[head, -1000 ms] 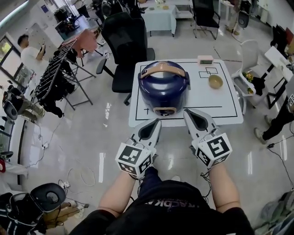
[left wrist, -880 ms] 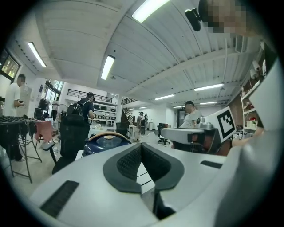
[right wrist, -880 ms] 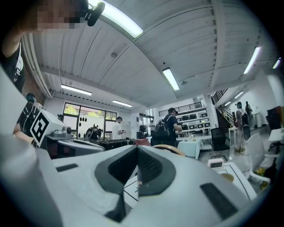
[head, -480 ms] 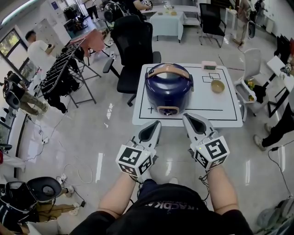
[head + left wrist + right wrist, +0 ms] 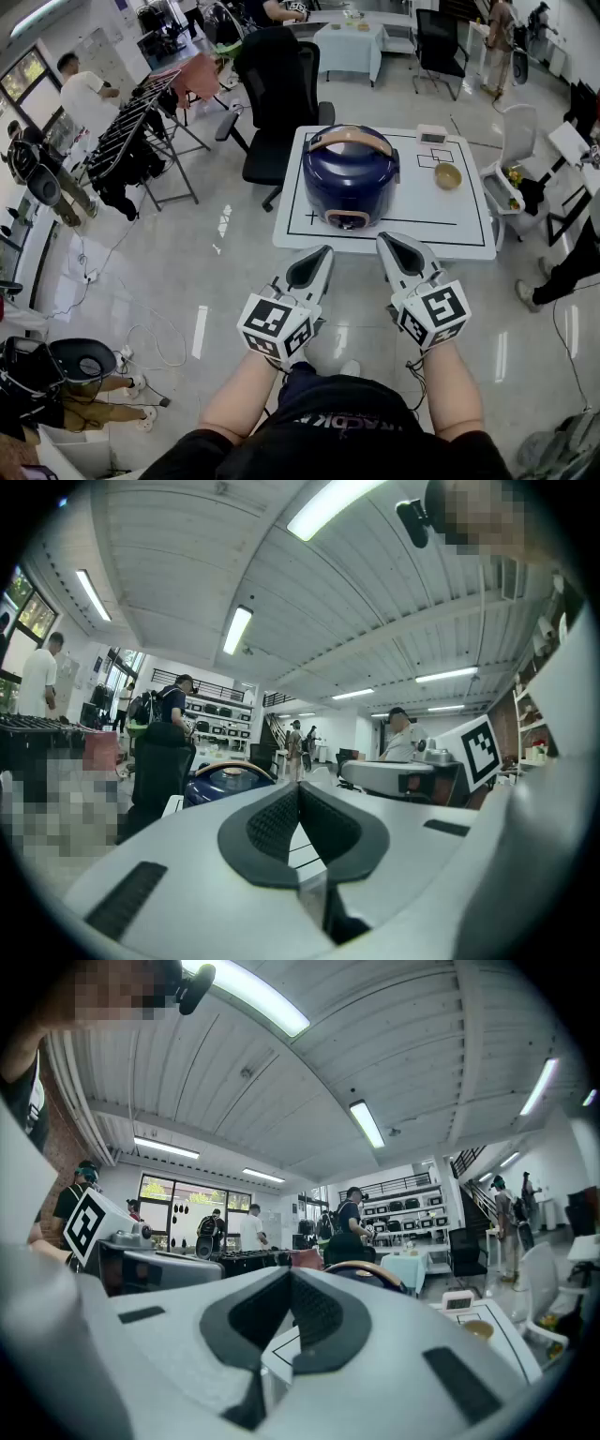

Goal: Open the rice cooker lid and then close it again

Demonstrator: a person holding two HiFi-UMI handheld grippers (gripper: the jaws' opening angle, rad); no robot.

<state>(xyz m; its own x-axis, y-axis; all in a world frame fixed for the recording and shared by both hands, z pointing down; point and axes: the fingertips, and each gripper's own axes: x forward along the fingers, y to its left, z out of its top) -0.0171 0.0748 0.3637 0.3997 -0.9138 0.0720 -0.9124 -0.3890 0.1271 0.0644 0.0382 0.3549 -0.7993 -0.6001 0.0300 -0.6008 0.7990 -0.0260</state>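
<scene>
Rice cooker: dark blue, tan handle across the top, lid down, contents hidden. Stands on a white desk.
Bowl: tan, on the desk right of the rice cooker; contents not discernible.
Small clock: right of the rice cooker, beyond the bowl.
Left tool, right tool: on the near side of the rice cooker, apart from it. Jaws pressed together, gripping nothing.

Navy rice cooker, tan handle
</scene>
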